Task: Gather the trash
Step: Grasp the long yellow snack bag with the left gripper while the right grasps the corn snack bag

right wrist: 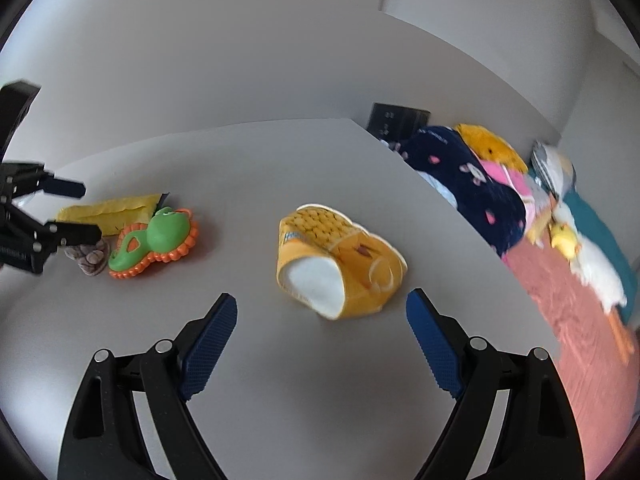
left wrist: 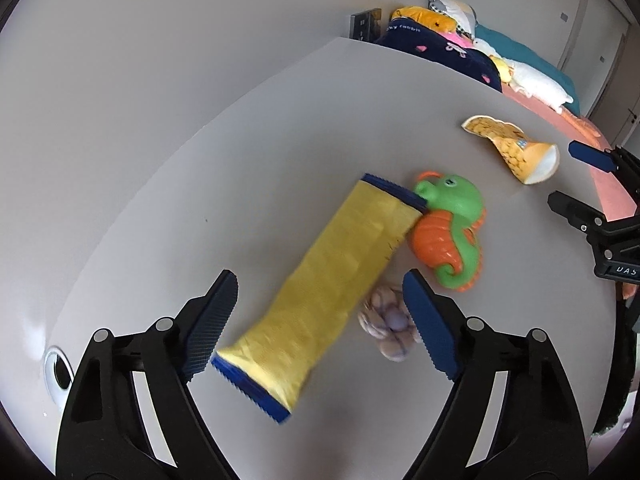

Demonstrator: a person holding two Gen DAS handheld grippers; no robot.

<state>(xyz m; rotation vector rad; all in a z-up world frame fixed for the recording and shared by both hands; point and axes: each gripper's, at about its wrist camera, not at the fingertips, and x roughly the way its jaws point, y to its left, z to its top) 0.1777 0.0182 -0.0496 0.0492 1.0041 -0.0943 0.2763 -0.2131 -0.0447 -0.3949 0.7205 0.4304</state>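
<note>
Left gripper [left wrist: 320, 322] fingers spread wide over the yellow wrapper [left wrist: 332, 280], whose far end touches the seahorse [left wrist: 450, 232]. Right gripper [right wrist: 322, 346] gapes before the crushed cup [right wrist: 340, 262]; its print is blurred.

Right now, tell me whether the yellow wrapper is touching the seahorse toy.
Touching. In the left wrist view the yellow wrapper's blue-edged far end lies against the seahorse toy, overlapping its snout and orange fin with no gap showing.
</note>
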